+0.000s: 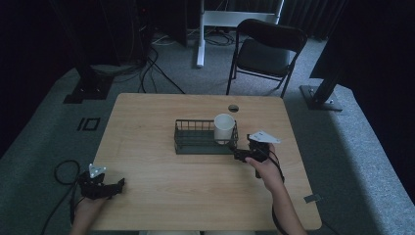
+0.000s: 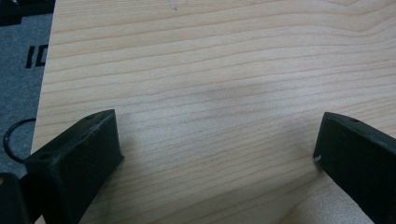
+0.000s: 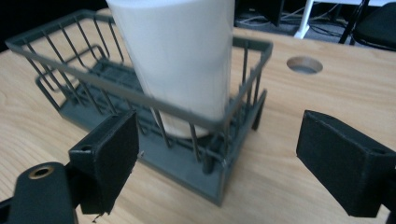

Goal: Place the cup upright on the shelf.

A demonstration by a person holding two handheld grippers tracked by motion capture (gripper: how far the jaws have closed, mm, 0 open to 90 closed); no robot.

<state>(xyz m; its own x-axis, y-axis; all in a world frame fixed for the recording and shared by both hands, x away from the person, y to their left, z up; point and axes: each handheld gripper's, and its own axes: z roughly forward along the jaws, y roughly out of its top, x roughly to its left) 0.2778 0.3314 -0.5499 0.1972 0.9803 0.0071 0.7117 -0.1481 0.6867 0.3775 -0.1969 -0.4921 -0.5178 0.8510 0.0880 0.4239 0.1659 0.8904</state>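
White cup [image 1: 224,128] is standing upright inside the right end of the wire basket [image 1: 195,143], mid-table. Right gripper [image 1: 242,153] is being held just off the basket's near right corner, jaws spread wide, nothing grasped; cup and basket are being framed between them in the right gripper view. Left gripper [image 1: 120,185] is being rested at the near left table [image 1: 147,196] edge, jaws released, empty. Placement is judged done; only withdrawal appears left.

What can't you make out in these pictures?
- Inside of the white cup: high view, too small and dim; right gripper view, top edge cuts off its rim.
- Wire basket floor behind the cup: hidden by the cup.
- Left gripper: its body lies below the frame's edge.
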